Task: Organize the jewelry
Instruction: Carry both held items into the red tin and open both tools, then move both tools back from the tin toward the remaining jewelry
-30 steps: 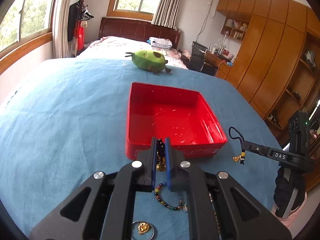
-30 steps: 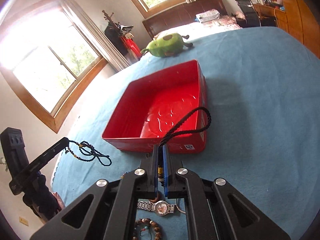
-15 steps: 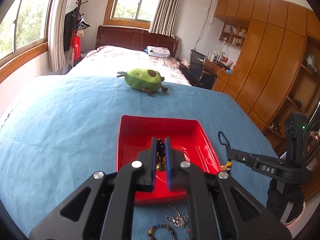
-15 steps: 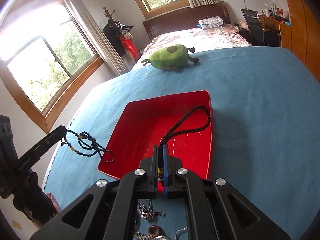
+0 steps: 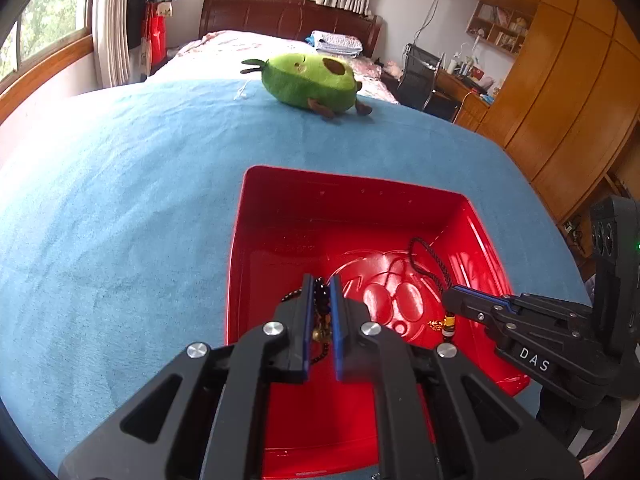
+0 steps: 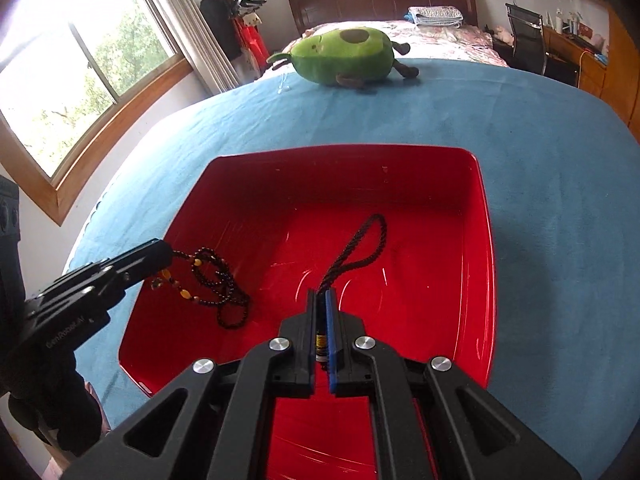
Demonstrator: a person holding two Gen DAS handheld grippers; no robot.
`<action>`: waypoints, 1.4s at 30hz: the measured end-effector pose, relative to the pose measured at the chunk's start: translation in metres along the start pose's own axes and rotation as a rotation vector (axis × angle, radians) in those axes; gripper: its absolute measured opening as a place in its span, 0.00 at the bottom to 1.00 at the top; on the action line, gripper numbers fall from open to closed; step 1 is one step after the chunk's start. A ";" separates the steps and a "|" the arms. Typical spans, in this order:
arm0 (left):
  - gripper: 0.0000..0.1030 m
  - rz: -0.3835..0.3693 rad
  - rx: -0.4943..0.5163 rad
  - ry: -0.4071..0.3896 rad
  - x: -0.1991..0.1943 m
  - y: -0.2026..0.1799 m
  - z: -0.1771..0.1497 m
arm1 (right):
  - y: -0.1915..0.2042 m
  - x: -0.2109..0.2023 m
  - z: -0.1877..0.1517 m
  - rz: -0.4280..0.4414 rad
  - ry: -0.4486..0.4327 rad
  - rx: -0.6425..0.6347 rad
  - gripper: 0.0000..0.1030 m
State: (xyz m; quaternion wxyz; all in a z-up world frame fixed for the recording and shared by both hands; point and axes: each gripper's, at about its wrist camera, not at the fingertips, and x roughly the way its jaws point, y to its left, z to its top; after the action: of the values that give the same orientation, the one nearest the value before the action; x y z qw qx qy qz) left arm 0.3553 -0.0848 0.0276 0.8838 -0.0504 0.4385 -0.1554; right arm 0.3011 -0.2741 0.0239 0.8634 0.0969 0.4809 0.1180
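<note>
Left wrist view: blue bedspread (image 5: 120,200), red tray (image 5: 304,208); both fingers clamped on jewelry

The right tool (image 6: 320,300) hangs over the near part of a red tray (image 6: 486,240), its jaws pressed together on a black braided cord (image 6: 360,252). The cord's loop rises forward from the tips over the tray's floor, and a small gold-banded piece of it shows between the jaws. At the left, the left tool (image 6: 166,250) reaches in over the tray's left rim, clamped on a dark beaded necklace (image 6: 224,288) with a few amber beads; its strands drape down onto the tray's floor. The tray sits on a blue cloth-covered surface (image 6: 540,140). At the far edge lies a green avocado plush toy (image 6: 344,56).
</note>
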 end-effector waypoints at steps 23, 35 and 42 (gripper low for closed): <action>0.90 0.103 -0.021 -0.108 -0.054 0.003 -0.004 | -0.007 -0.066 -0.009 -0.100 -0.134 0.018 0.59; 0.97 0.126 0.011 -0.131 -0.101 -0.003 -0.034 | -0.002 -0.118 -0.040 -0.066 -0.209 0.011 0.96; 0.97 0.130 0.023 -0.114 -0.122 0.005 -0.078 | 0.007 -0.137 -0.076 -0.054 -0.214 -0.028 0.96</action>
State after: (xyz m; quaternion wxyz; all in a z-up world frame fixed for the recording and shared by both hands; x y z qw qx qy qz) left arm 0.2256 -0.0376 0.0717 0.9160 -0.0205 0.3881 -0.0994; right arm 0.1659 -0.3043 0.0967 0.9140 0.0838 0.3864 0.0905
